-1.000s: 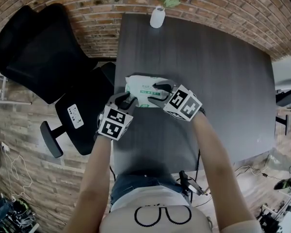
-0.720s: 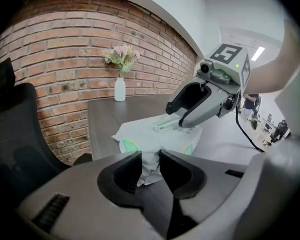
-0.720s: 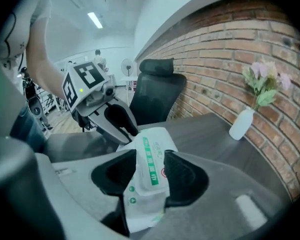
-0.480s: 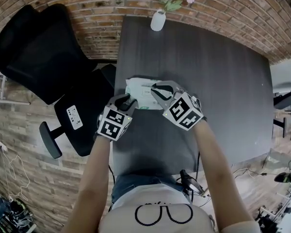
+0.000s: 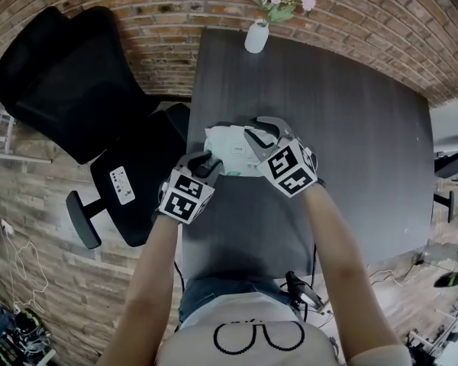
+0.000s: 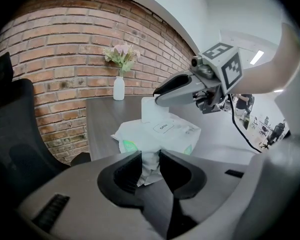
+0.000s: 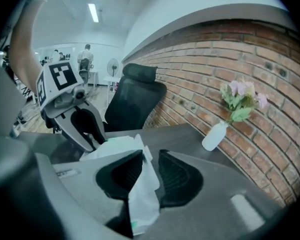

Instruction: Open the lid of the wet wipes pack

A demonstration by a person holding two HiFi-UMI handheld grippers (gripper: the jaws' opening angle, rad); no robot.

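The white wet wipes pack [image 5: 227,151] lies near the left edge of the dark table [image 5: 351,128]. My left gripper [image 5: 207,163] is shut on the pack's crumpled near end [image 6: 149,164] and holds it down. My right gripper [image 5: 253,133] is above the pack's top. The white lid flap [image 7: 142,194] runs between its jaws, which have just been opening a little while still holding it. In the left gripper view the flap [image 6: 151,111] stands up from the pack [image 6: 165,131], pinched at the right gripper's tip [image 6: 157,91], above a label that reads OPEN.
A white vase with pink flowers [image 5: 257,35] stands at the table's far edge. A black office chair [image 5: 69,82] is close to the table's left side, beside my left arm. A brick wall runs behind the table.
My right gripper was open over the pack, then closed on the lid flap and rose, lifting the flap off the pack's top. The left gripper has stayed in place.
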